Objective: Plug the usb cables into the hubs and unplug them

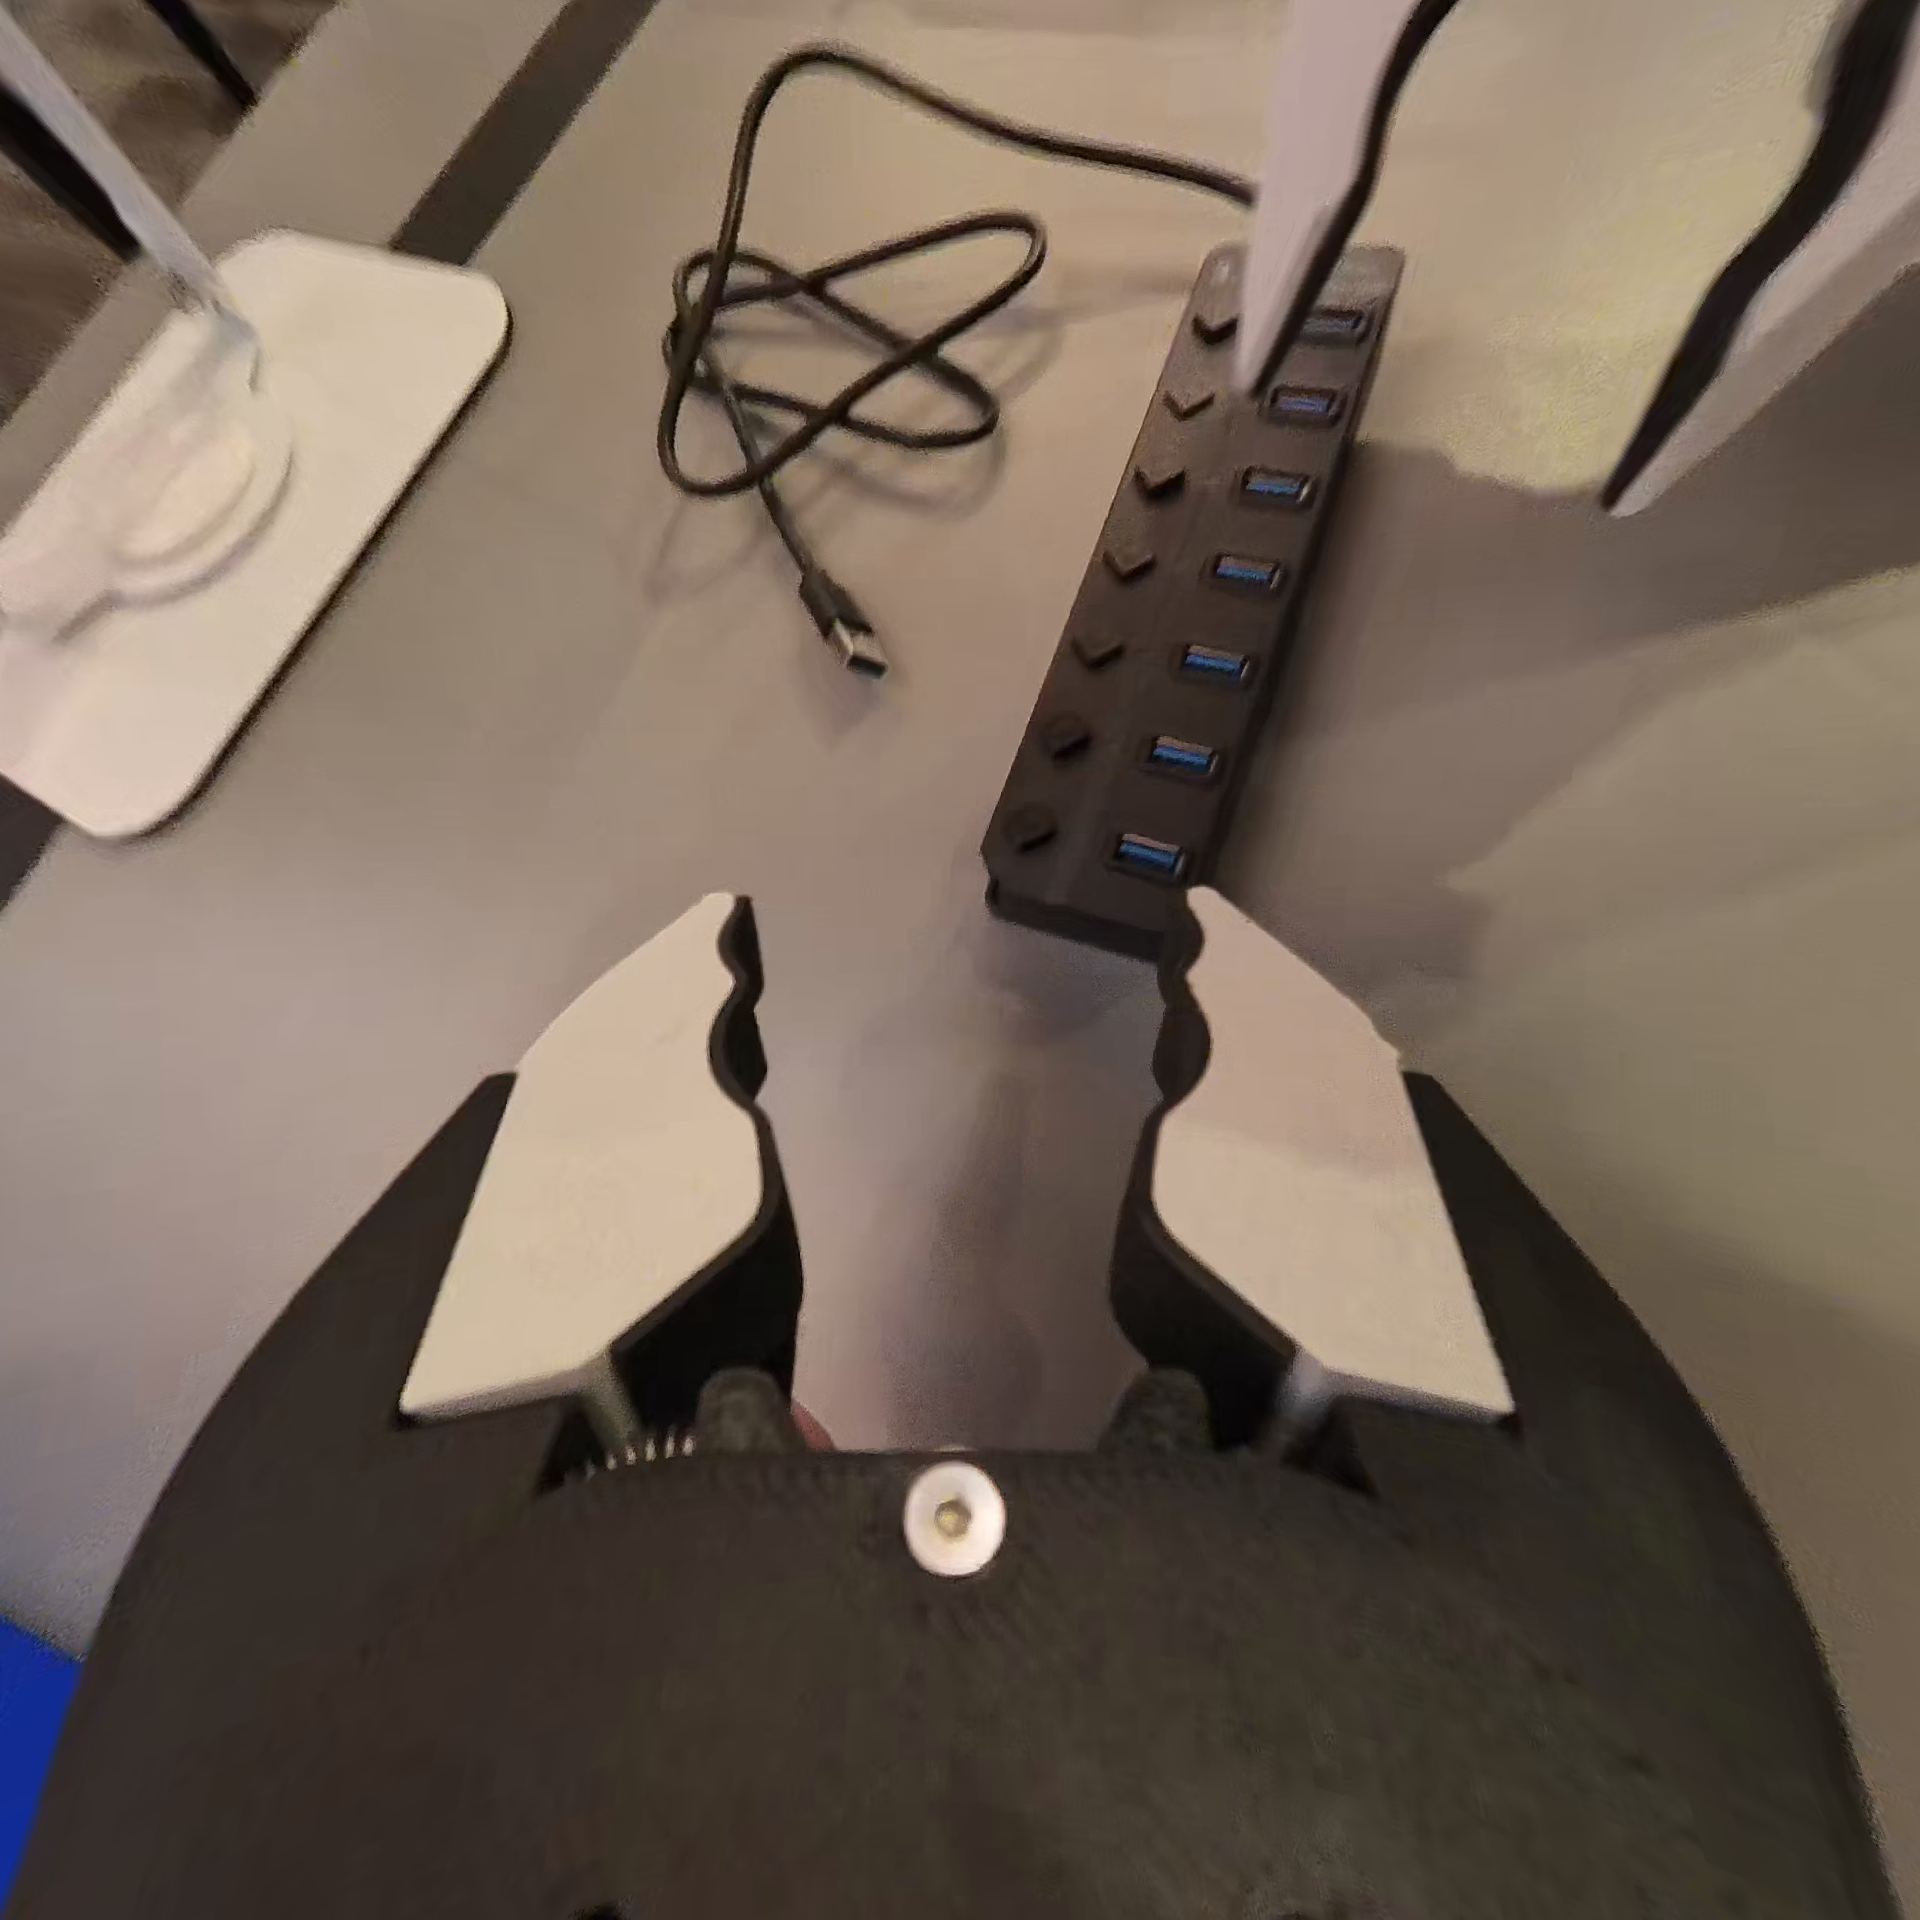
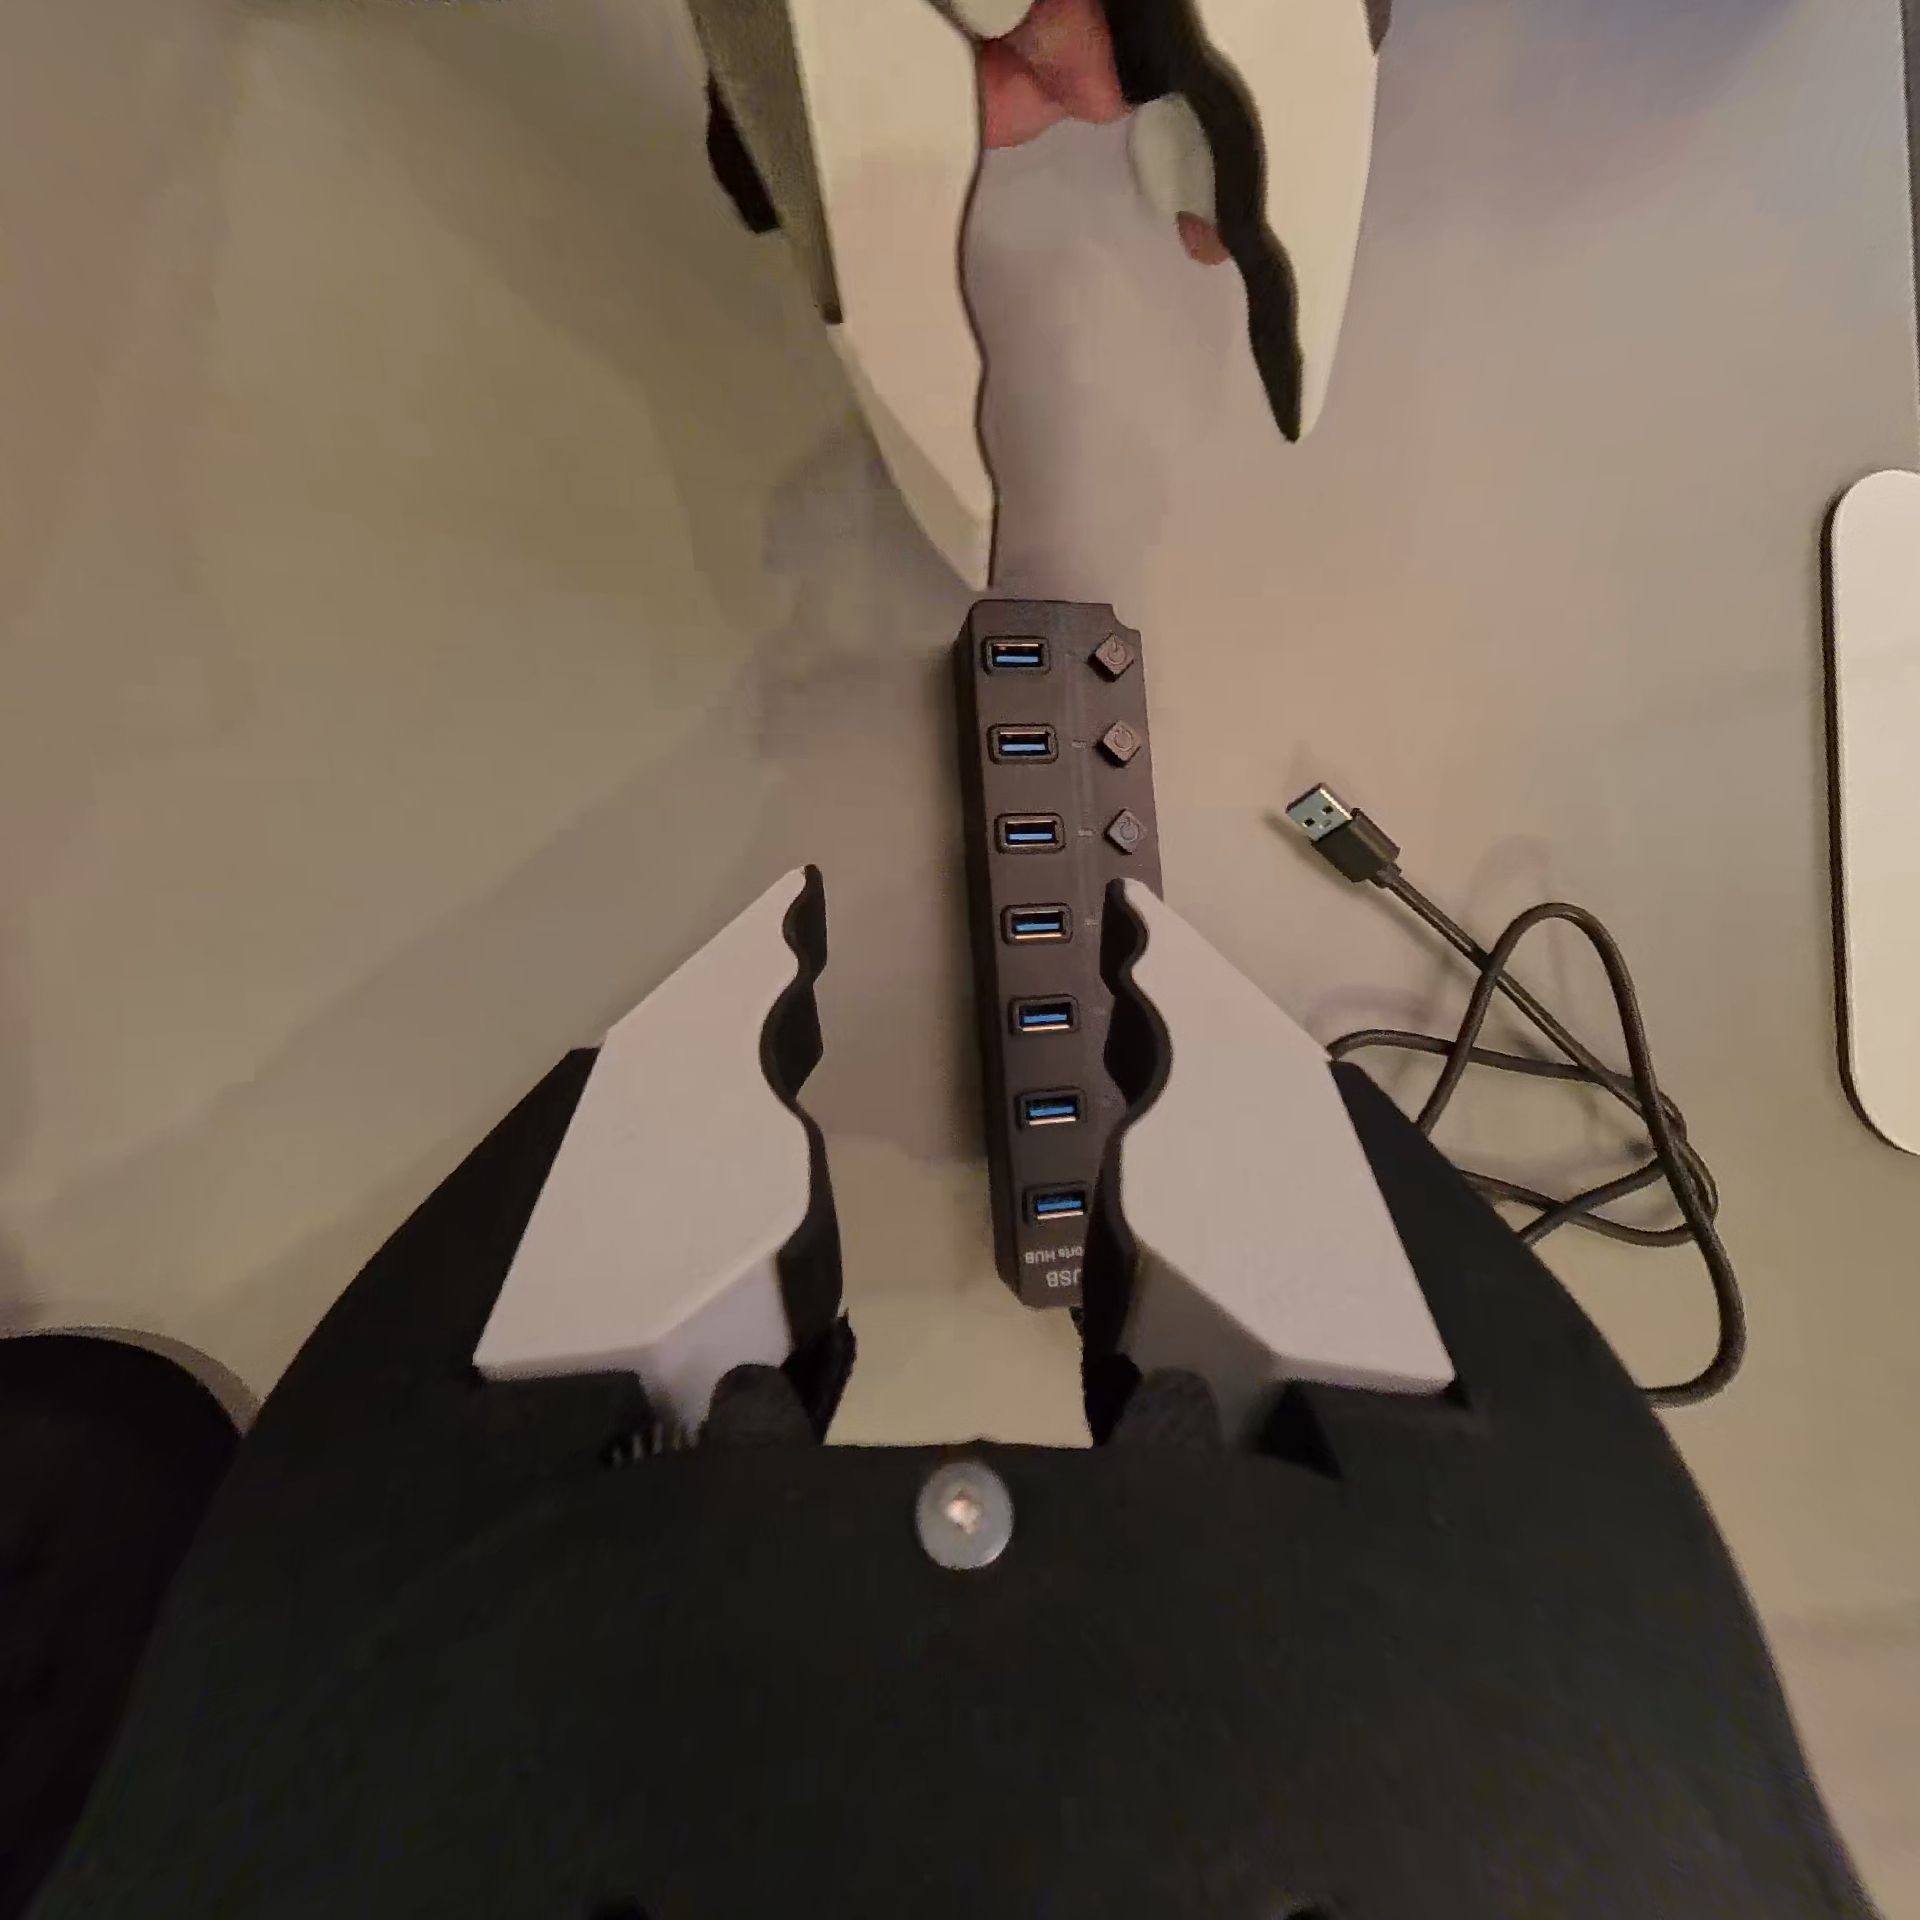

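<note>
Lying between both open tools (image 2: pixel 966 883), hub (image 2: pixel 1049 935).

The hub (image 2: pixel 1049 935) ahead of the right gripper's fingers (image 2: pixel 686 1122) is black, with blue port inserts and black buttons. The cable (image 1: pixel 831 343) beyond the left gripper's fingers (image 1: pixel 613 1143) is black with a silver plug tip. All fingers are white with black inner pads, mounted on black bodies. The counter (image 1: pixel 468 935) is plain grey-beige. The stand base (image 1: pixel 239 499) is white.
</note>
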The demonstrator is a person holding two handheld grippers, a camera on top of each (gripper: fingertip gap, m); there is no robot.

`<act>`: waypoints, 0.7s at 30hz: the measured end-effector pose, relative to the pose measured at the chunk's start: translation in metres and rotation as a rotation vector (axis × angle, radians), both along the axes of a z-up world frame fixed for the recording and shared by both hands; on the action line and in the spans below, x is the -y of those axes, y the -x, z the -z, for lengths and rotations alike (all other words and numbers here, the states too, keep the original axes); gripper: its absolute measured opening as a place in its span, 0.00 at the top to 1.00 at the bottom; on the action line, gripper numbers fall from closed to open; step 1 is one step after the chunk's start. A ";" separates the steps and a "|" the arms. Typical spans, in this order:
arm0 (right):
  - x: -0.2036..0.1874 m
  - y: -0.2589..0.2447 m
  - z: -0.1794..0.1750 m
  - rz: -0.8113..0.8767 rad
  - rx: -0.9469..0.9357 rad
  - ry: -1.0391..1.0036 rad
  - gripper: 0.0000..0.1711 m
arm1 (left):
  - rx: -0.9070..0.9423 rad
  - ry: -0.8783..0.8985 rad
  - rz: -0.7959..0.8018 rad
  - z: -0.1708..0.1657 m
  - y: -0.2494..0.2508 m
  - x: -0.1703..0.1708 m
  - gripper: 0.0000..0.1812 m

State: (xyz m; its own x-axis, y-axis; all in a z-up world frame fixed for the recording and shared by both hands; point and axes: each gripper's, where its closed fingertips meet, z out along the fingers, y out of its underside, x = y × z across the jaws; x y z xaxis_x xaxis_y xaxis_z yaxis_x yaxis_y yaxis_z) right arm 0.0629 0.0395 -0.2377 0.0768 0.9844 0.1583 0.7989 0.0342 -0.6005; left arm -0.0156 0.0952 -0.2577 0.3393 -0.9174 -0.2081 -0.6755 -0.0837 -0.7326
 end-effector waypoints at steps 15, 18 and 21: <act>0.016 0.006 0.009 -0.034 -0.015 0.017 0.68 | -0.074 0.162 -0.115 0.038 0.028 -0.015 0.59; 0.021 0.007 0.009 -0.051 -0.006 0.024 0.67 | -0.078 0.182 -0.160 0.039 0.031 -0.021 0.55; 0.024 0.008 0.009 -0.070 0.015 0.018 0.67 | -0.089 0.243 -0.214 0.042 0.036 -0.023 0.51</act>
State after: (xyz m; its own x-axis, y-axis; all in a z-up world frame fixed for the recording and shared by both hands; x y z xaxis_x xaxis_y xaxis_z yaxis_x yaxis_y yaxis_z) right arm 0.0551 0.0150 -0.2471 0.0052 0.9900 0.1408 0.8037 0.0796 -0.5896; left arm -0.0514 0.1180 -0.2997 0.5195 -0.8539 -0.0297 -0.6843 -0.3950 -0.6130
